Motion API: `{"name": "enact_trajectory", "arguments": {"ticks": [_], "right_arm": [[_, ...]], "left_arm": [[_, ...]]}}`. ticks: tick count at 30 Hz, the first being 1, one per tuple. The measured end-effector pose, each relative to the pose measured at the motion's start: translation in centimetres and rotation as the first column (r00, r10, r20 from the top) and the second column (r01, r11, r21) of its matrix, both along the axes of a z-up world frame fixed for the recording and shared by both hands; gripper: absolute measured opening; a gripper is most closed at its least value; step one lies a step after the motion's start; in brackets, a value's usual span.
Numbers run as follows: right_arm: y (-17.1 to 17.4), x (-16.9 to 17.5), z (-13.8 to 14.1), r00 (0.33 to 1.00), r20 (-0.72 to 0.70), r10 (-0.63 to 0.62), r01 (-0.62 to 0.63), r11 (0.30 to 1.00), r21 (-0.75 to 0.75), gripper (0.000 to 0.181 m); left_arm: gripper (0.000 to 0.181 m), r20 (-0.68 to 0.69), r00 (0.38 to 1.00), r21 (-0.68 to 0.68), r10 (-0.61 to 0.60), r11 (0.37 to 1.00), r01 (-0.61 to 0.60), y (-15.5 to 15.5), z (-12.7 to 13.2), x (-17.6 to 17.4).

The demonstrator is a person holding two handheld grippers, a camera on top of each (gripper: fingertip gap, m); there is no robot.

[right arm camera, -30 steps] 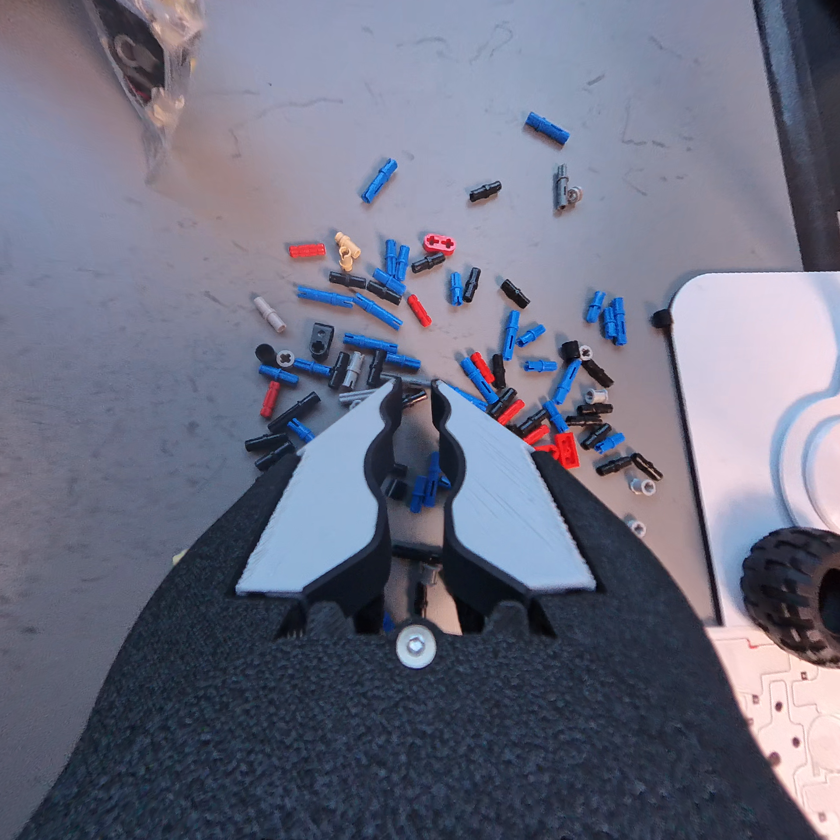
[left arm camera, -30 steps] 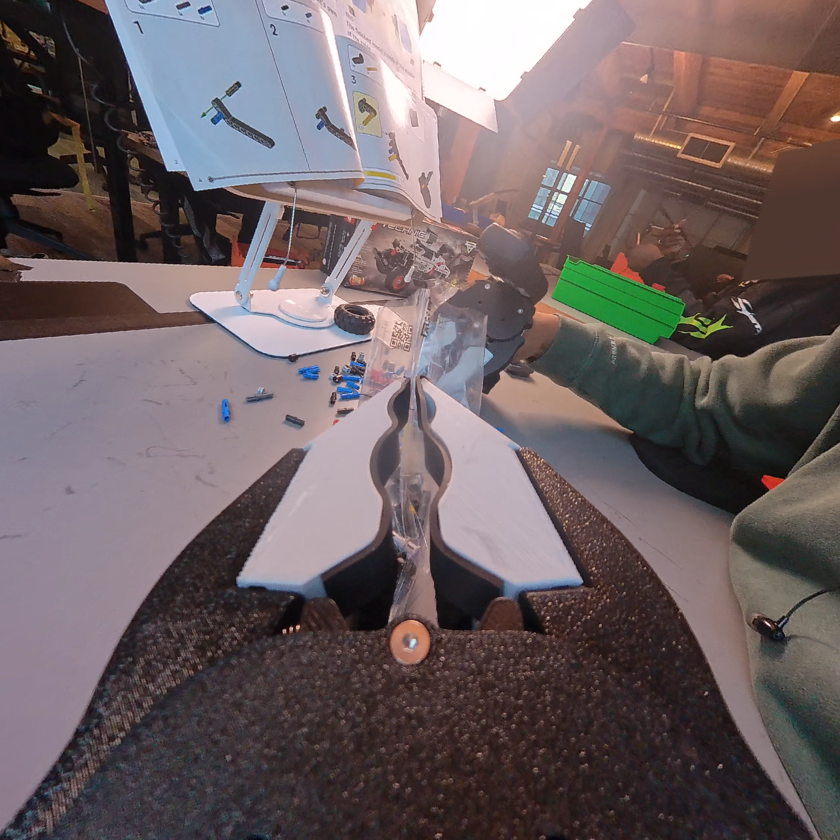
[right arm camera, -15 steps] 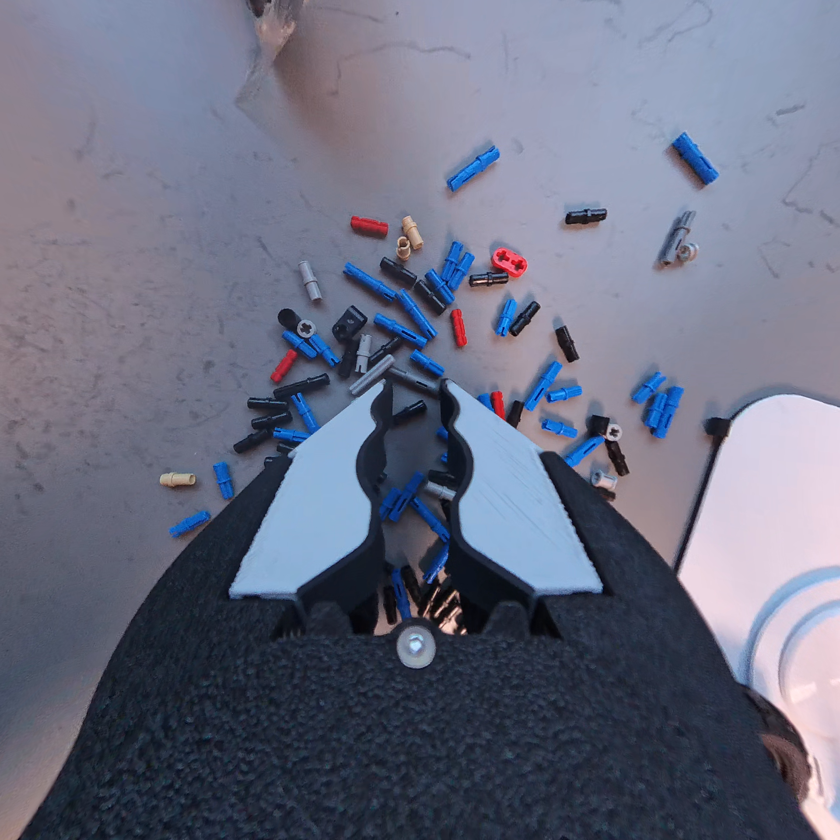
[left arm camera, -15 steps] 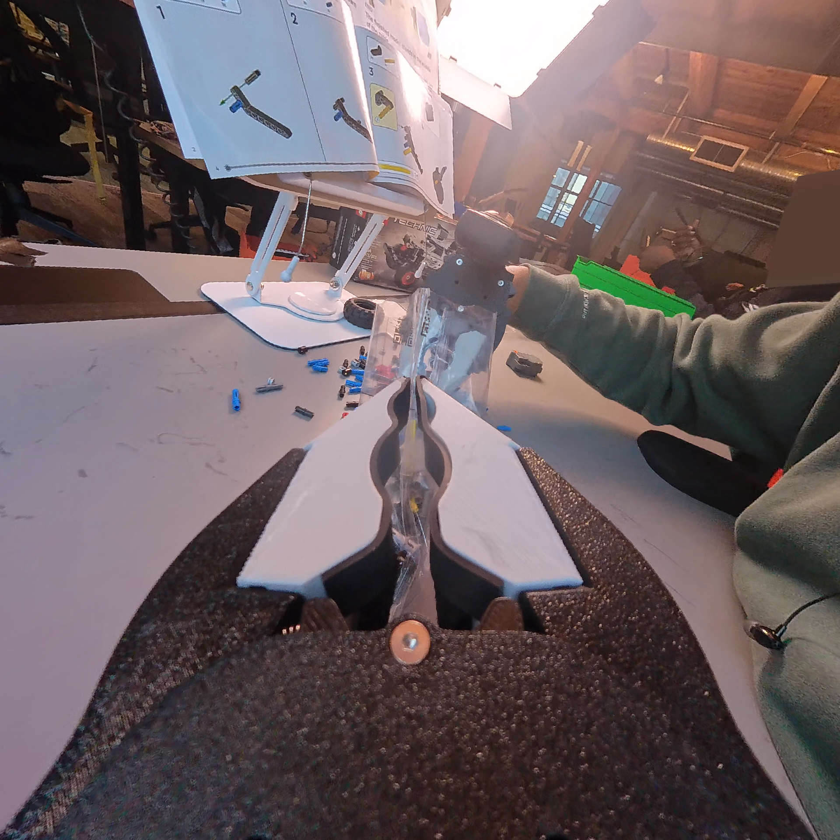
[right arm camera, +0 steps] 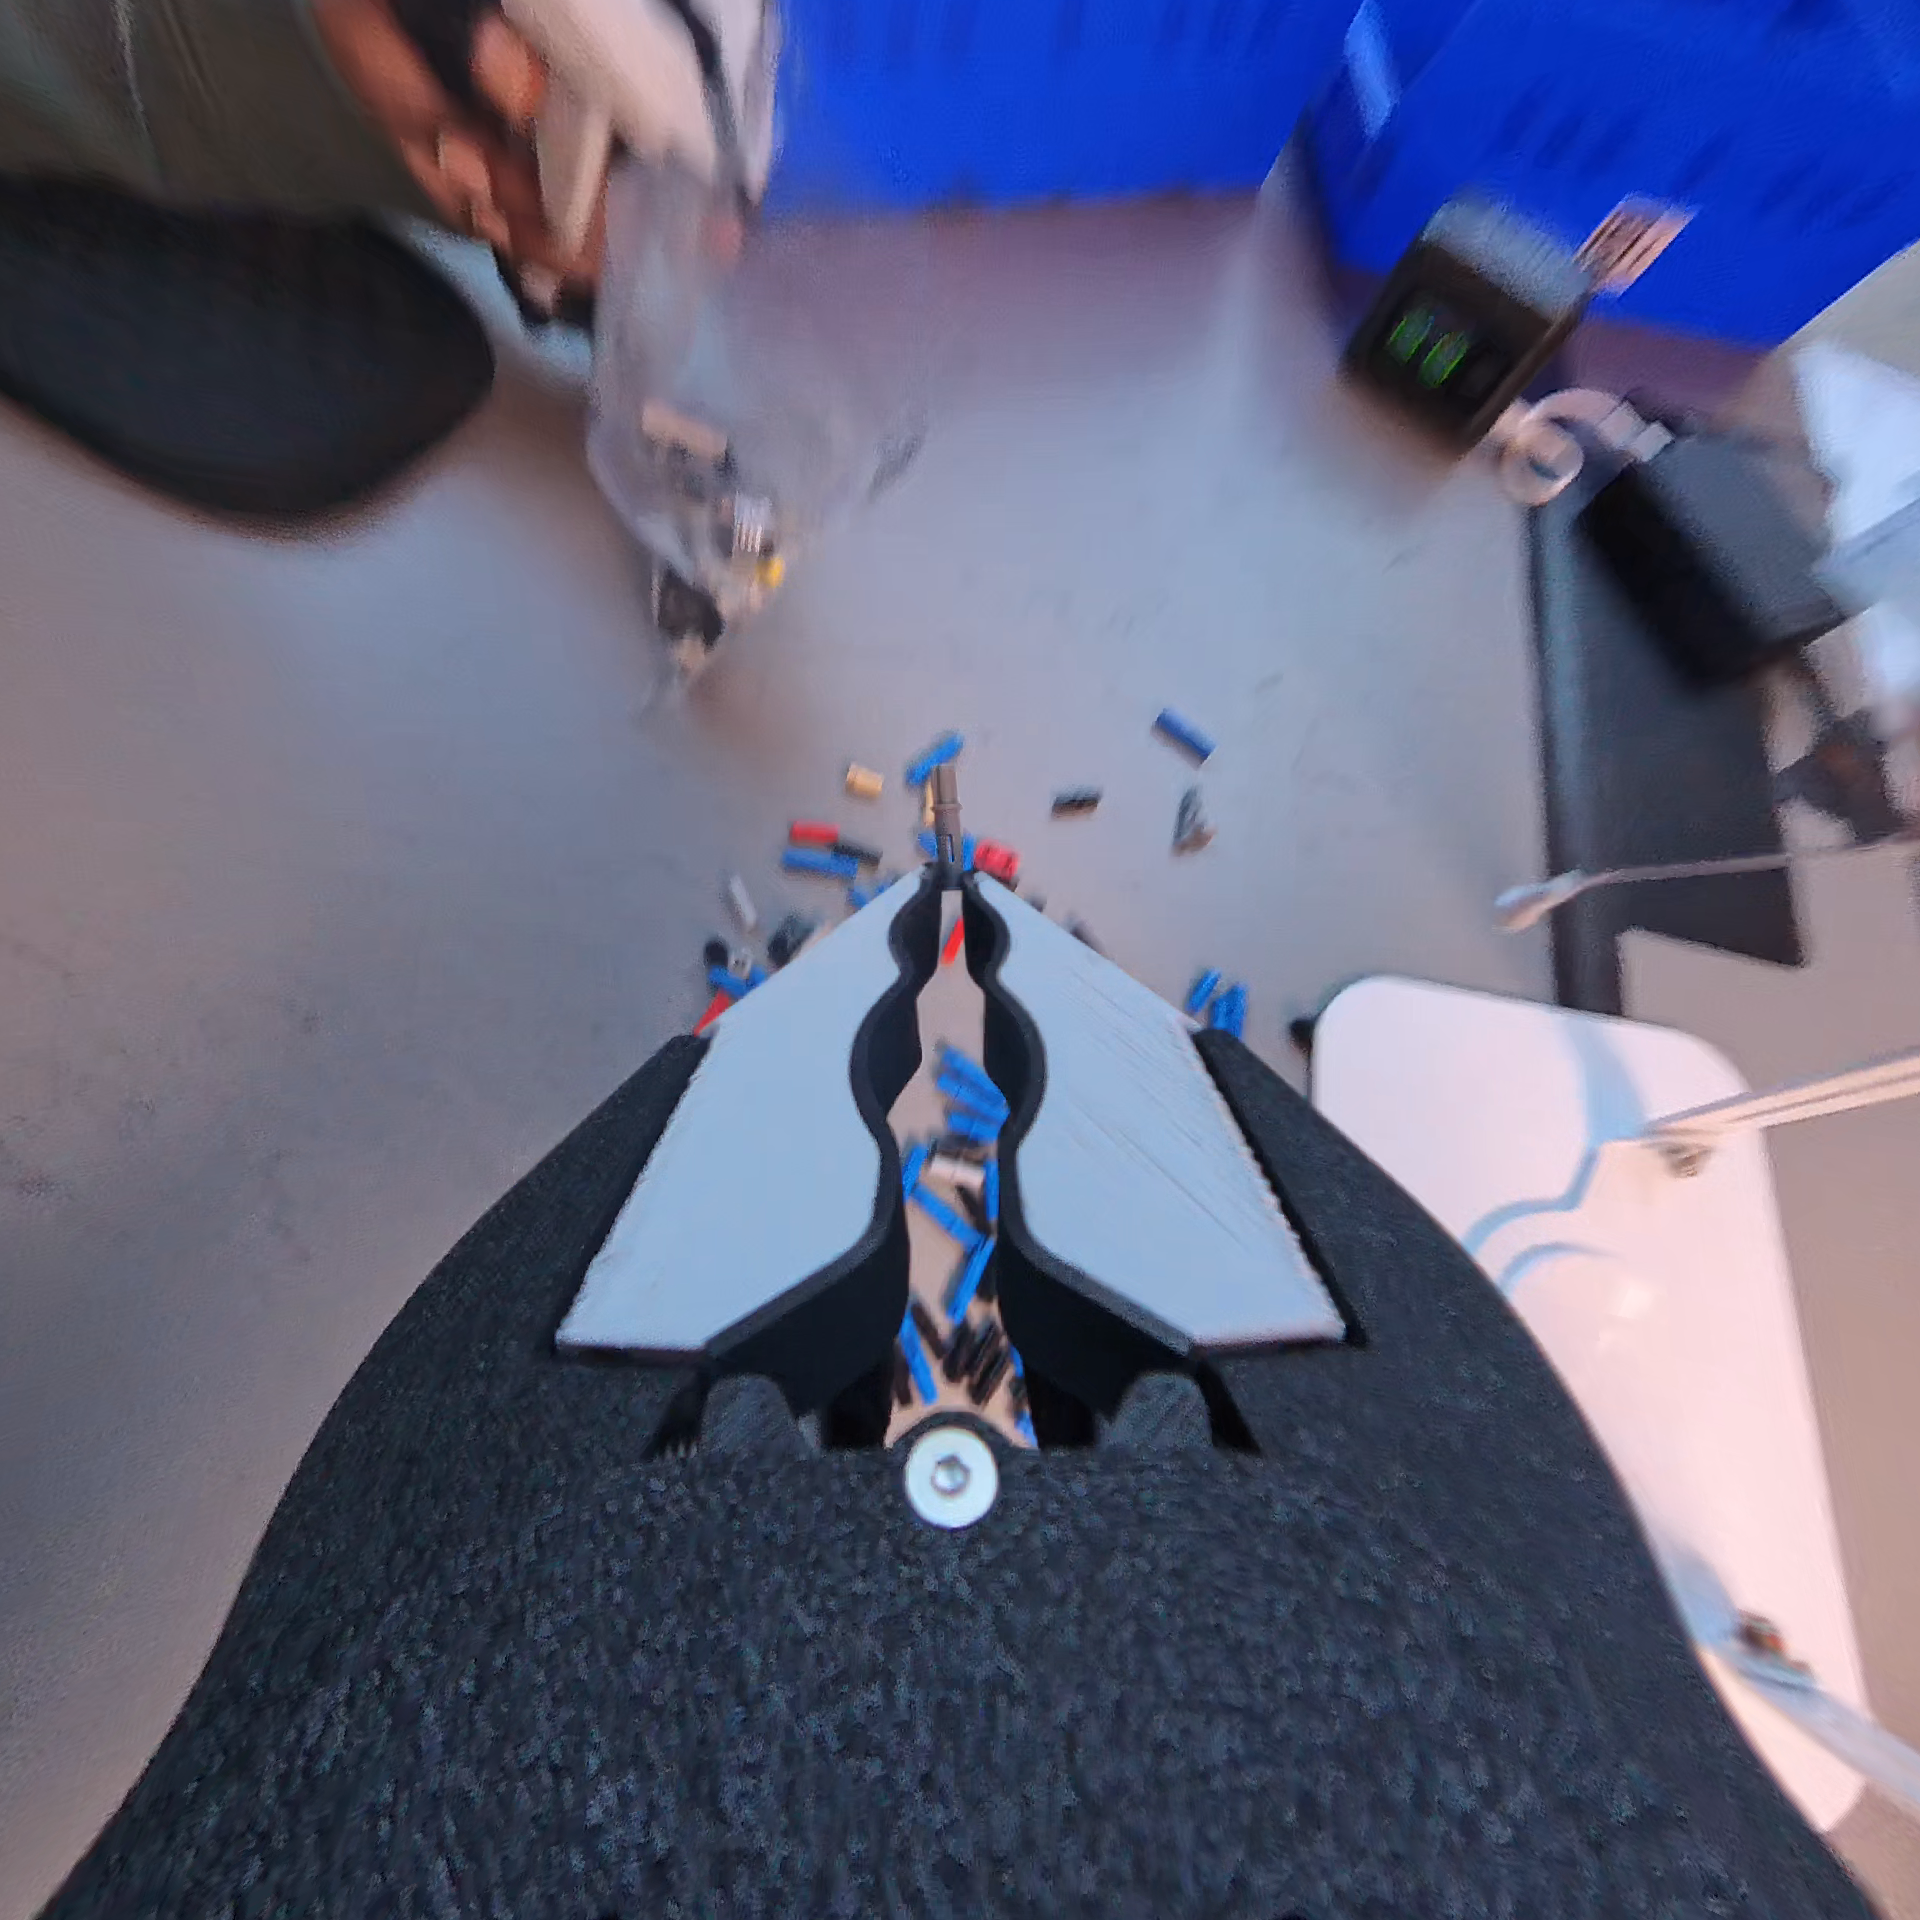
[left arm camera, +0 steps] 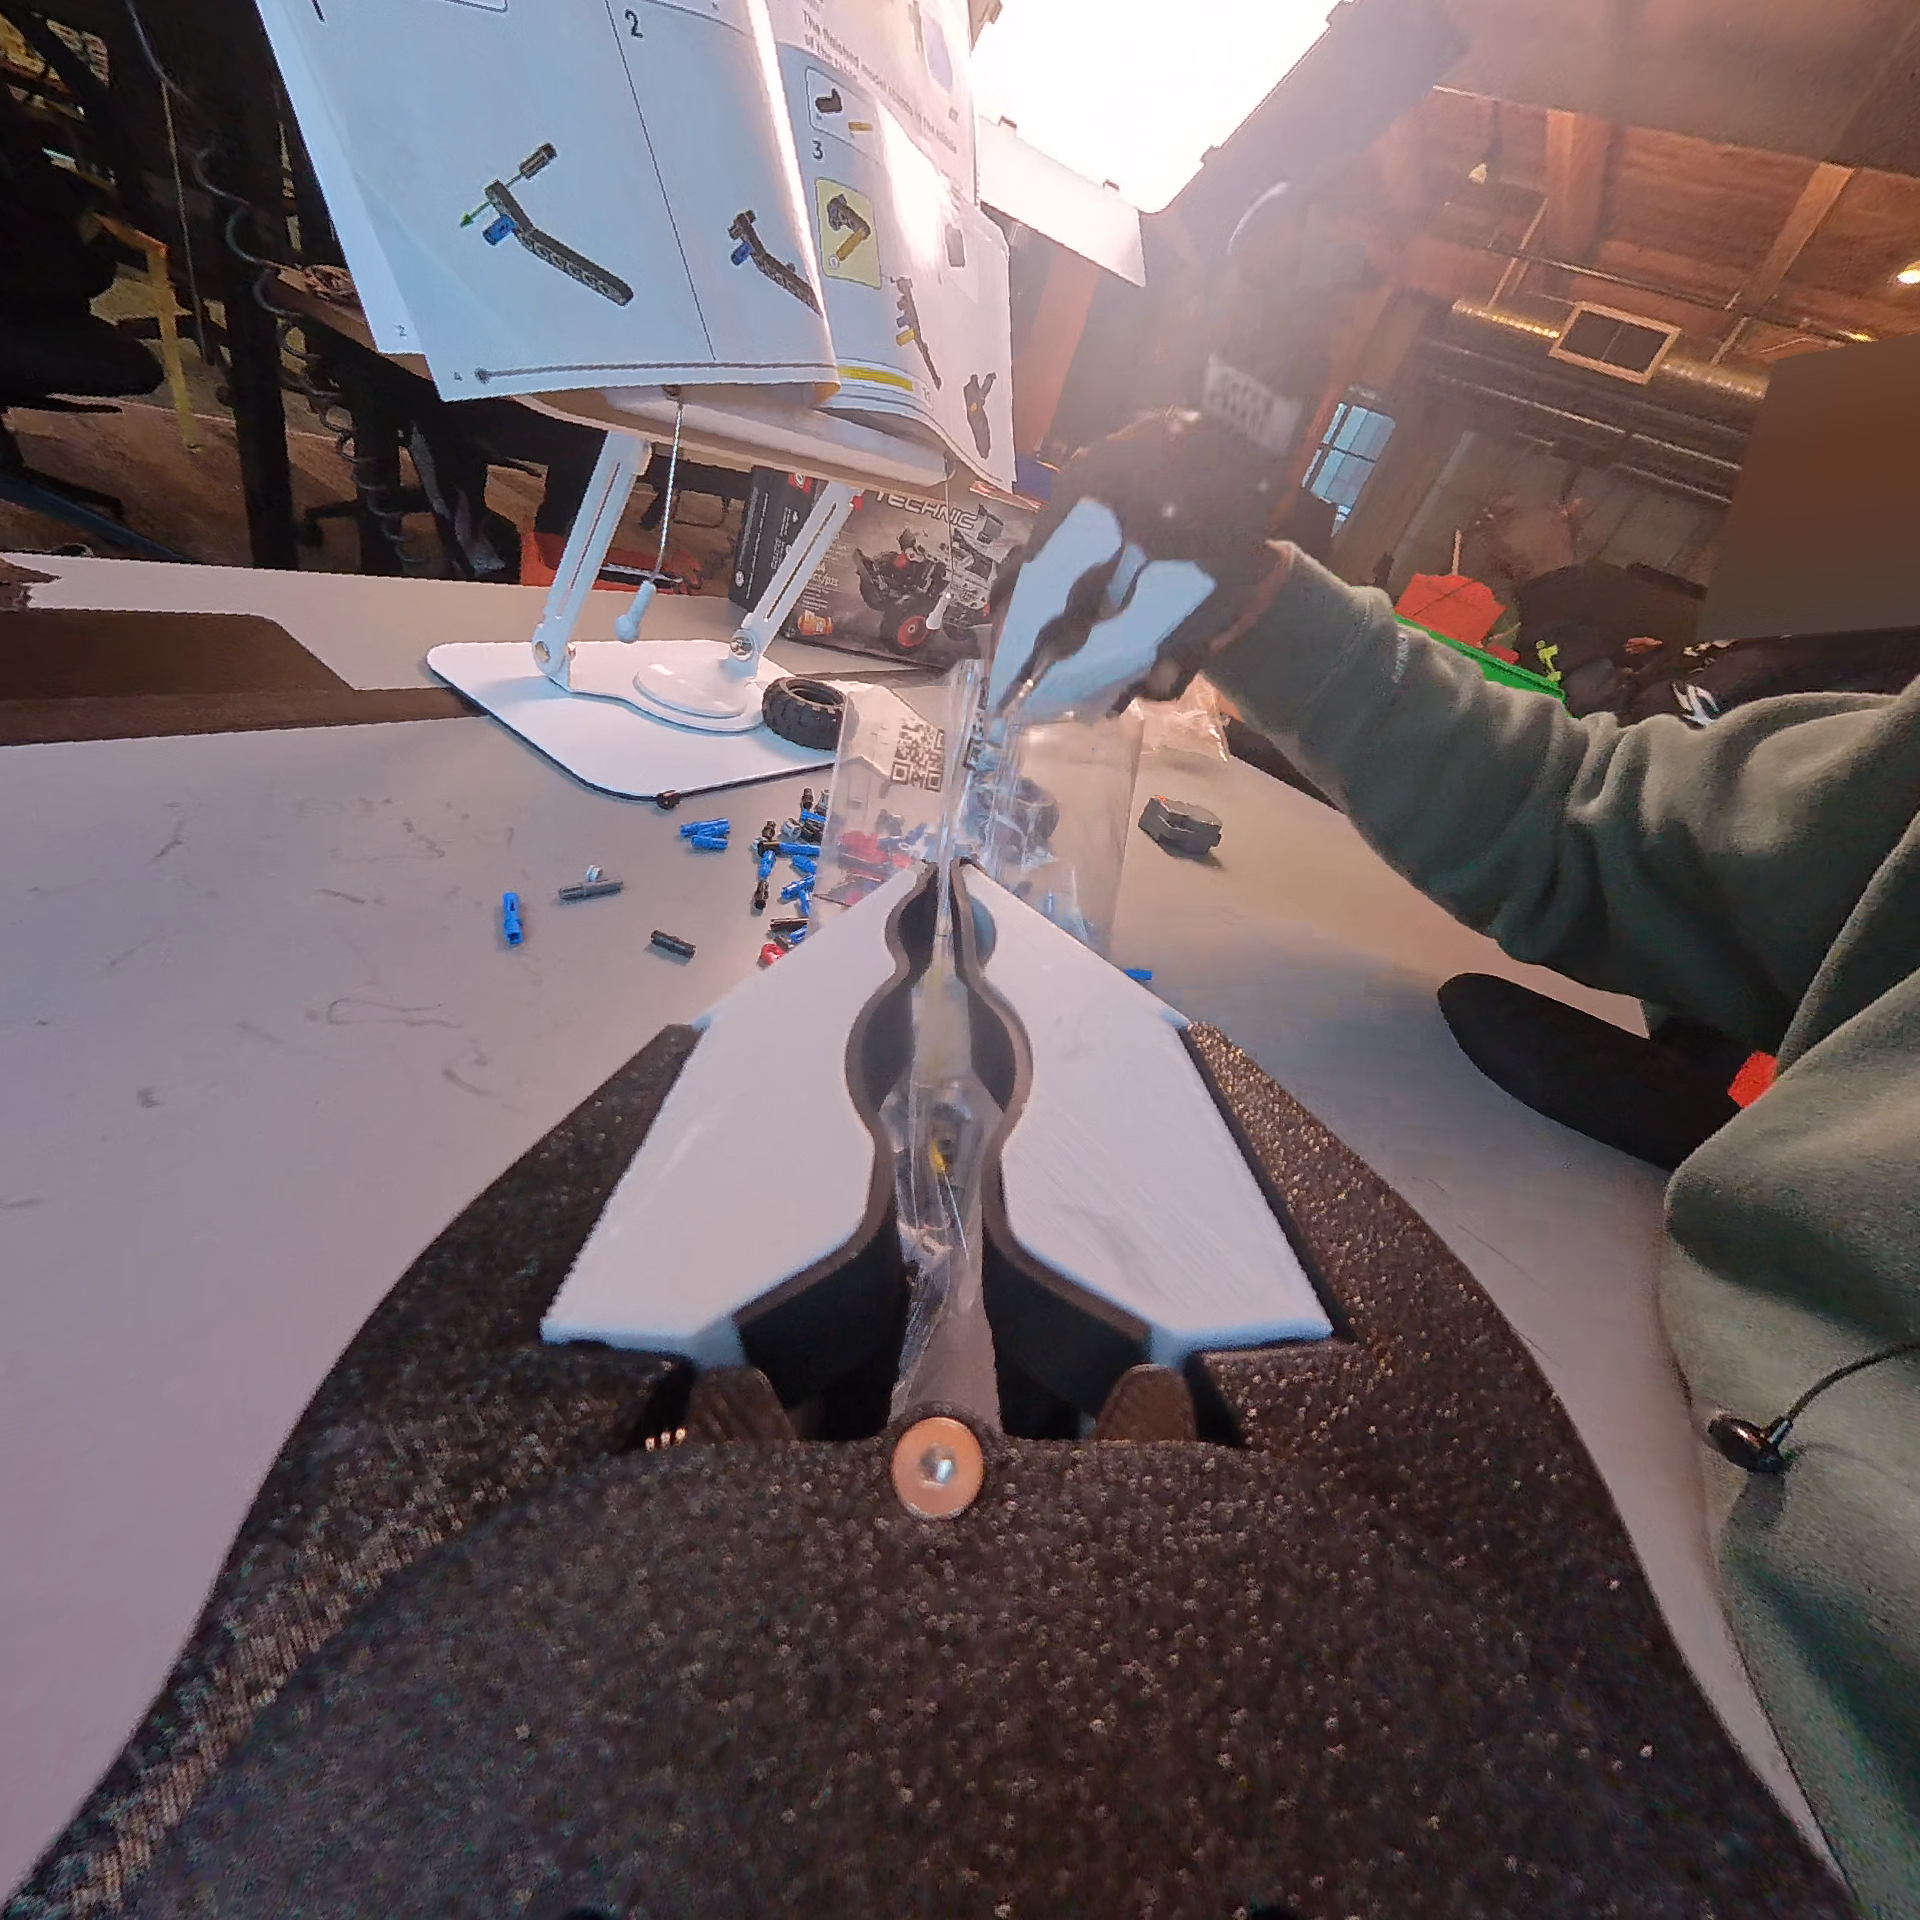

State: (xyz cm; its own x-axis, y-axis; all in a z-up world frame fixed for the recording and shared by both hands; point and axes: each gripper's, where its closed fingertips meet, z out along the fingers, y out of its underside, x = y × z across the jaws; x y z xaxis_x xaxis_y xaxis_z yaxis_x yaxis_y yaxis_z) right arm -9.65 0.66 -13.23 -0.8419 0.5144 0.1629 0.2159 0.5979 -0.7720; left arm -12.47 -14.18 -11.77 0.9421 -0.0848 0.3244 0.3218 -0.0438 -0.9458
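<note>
Left wrist view: the left gripper (left arm camera: pixel 951 883) at frame centre is clenched on a clear plastic bag of small building parts (left arm camera: pixel 997 790). The film runs down the channel between its white jaws and stands up beyond the tips, probably pinched that way so the bag stays upright and taut.

Above and right of centre, the right gripper (left arm camera: pixel 1081 634) points down at the top of the same bag. A green-sleeved arm (left arm camera: pixel 1507 769) reaches in behind it from the right edge.

In the right wrist view, which is motion-blurred, the right gripper (right arm camera: pixel 943 883) has its jaws nearly together on a small tan peg (right arm camera: pixel 943 805) that juts past the tips. The tip grip suits so slim a piece.

Scattered blue, black and red pins (right arm camera: pixel 966 1143) lie on the grey table (left arm camera: pixel 260 935) below it, spread thin so single pieces can be reached. The bag (right arm camera: pixel 707 447) hangs blurred in the upper left.

At upper left of the left wrist view, an open white instruction booklet (left arm camera: pixel 623 187) rests on a white tilted stand (left arm camera: pixel 634 707), angled toward the person for reading. A black rubber tyre (left arm camera: pixel 802 712) sits just beside the stand's base, and a printed product box (left arm camera: pixel 883 592) stands behind it.
</note>
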Motion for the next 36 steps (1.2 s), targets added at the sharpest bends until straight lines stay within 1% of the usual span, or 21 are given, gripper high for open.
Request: {"name": "enact_trajectory", "arguments": {"ticks": [2, 3, 4, 5, 7, 10, 12, 13, 16, 18, 19, 21, 24, 27, 29, 31, 33, 35, 36], "right_arm": [[-1.7, -0.7, 4.6, 0.995, -0.099, 0.010, -0.018, 0.996, -0.087, 0.003], [-2.8, -0.9, 6.4, 0.990, -0.135, 0.027, -0.042, 0.993, -0.107, 0.003], [-4.0, -1.1, 7.5, 0.987, -0.147, 0.059, -0.075, 0.992, -0.100, 0.003], [-5.1, -1.5, 8.1, 0.985, -0.149, 0.089, -0.100, 0.992, -0.071, 0.003], [-7.4, -2.1, 7.6, 0.981, -0.115, 0.157, -0.157, 0.988, 0.012, 0.003], [-10.0, -2.3, 5.0, 0.972, -0.033, 0.233, -0.228, 0.966, 0.122, 0.003], [-10.6, -2.1, 4.0, 0.970, -0.002, 0.245, -0.242, 0.961, 0.136, 0.015], [-10.7, -2.0, 4.3, 0.970, -0.014, 0.241, -0.238, 0.965, 0.112, 0.017], [-9.1, -2.1, 6.8, 0.983, -0.079, 0.168, -0.172, 0.984, -0.037, 0.020], [-6.4, -2.6, 8.0, 0.991, -0.118, 0.065, -0.077, 0.992, -0.097, 0.019], [-4.6, -2.8, 8.1, 0.991, -0.133, 0.011, -0.024, 0.995, -0.096, 0.019], [-0.6, -3.2, 6.6, 0.985, -0.143, -0.096, 0.093, 0.995, -0.030, 0.015], [4.7, -3.3, 2.5, 0.969, -0.098, -0.227, 0.233, 0.971, 0.052, 0.002], [8.5, -3.2, -1.6, 0.946, -0.069, -0.316, 0.323, 0.939, 0.122, 0.000], [10.5, -3.4, -3.5, 0.925, -0.061, -0.376, 0.381, 0.913, 0.149, 0.000], [11.6, -3.4, -4.7, 0.908, -0.056, -0.416, 0.420, 0.896, 0.145, 0.000], [11.2, -3.3, -4.9, 0.904, -0.050, -0.424, 0.427, 0.900, 0.089, 0.006], [8.5, -2.6, -4.0, 0.931, -0.020, -0.365, 0.364, 0.931, -0.027, 0.018], [6.2, -1.8, -3.3, 0.955, -0.001, -0.297, 0.295, 0.950, -0.099, 0.024]], "left_arm": [[0.001, -0.004, 1.000, -0.002, -0.003, 1.000, 0.003, 0.1, 0.0, 0.2], [0.001, -0.006, 1.000, -0.004, -0.004, 1.000, 0.004, 0.2, 0.0, 0.2], [0.001, -0.009, 1.000, -0.005, -0.004, 1.000, 0.004, 0.2, 0.0, 0.3], [0.001, -0.013, 1.000, -0.005, -0.004, 1.000, 0.004, 0.3, 0.1, 0.4], [0.001, -0.023, 1.000, -0.004, -0.002, 1.000, 0.002, 0.3, 0.2, 0.6], [0.001, -0.038, 0.999, 0.000, 0.001, 1.000, -0.001, 0.2, 0.4, 0.8], [0.001, -0.045, 0.999, 0.005, 0.003, 1.000, -0.003, 0.1, 0.6, 0.9], [0.001, -0.047, 0.999, 0.007, 0.003, 1.000, -0.003, 0.0, 0.7, 0.9], [0.001, -0.047, 0.999, 0.011, 0.001, 1.000, -0.001, -0.1, 0.7, 1.0], [0.001, -0.043, 0.999, 0.009, -0.003, 1.000, 0.003, 0.0, 0.6, 1.0], [0.001, -0.041, 0.999, 0.008, -0.004, 1.000, 0.004, 0.0, 0.6, 1.0], [0.001, -0.037, 0.999, 0.006, -0.003, 1.000, 0.003, 0.0, 0.5, 0.9], [0.001, -0.031, 1.000, 0.006, 0.006, 1.000, -0.006, 0.1, 0.4, 0.6], [0.001, -0.020, 1.000, 0.003, 0.015, 1.000, -0.015, 0.1, 0.3, 0.4], [0.001, -0.018, 1.000, -0.001, 0.021, 1.000, -0.022, 0.1, 0.1, 0.3], [0.001, -0.015, 1.000, -0.005, 0.021, 1.000, -0.021, 0.1, 0.0, 0.2], [0.001, -0.009, 1.000, 0.000, 0.000, 1.000, 0.000, 0.0, 0.1, 0.4], [0.001, -0.007, 0.999, 0.024, -0.045, 0.999, 0.045, -0.1, 0.4, 1.0], [0.001, -0.009, 0.998, 0.035, -0.066, 0.997, 0.066, -0.1, 0.5, 1.3]]}}
